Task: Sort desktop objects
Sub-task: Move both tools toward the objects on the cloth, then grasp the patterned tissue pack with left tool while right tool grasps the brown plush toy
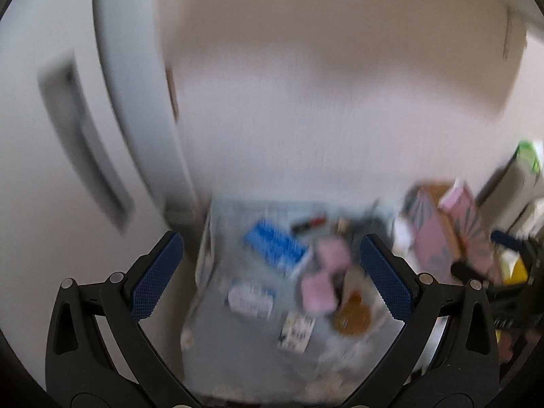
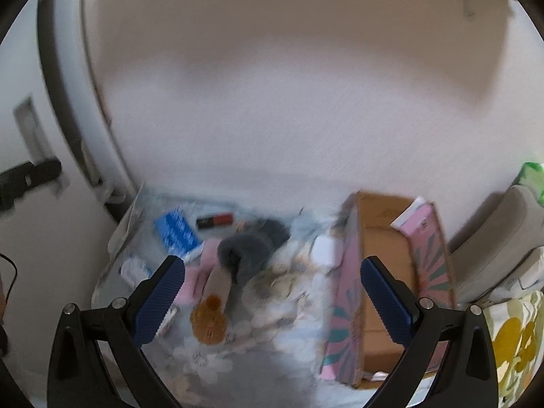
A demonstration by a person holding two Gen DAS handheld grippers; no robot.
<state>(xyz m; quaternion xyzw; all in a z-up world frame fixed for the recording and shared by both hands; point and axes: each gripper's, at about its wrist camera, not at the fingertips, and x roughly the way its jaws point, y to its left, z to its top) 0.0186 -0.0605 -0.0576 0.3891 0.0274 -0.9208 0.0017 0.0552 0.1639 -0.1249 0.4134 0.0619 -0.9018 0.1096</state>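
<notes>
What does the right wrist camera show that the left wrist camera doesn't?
Only the right wrist view shows the open inside of the cardboard box, a grey fuzzy thing and a white block. Only the left wrist view shows a small printed card near the mat's front. Both are blurred, and both share the blue box, the red-and-black stick, the brown round thing and an open, empty gripper: left gripper, right gripper.

Ahead of my tongs: small clutter (image 2: 210,255) crowds the table.
Right: open pink box (image 2: 384,272) blocks.
Left: white wall (image 2: 44,238).
</notes>
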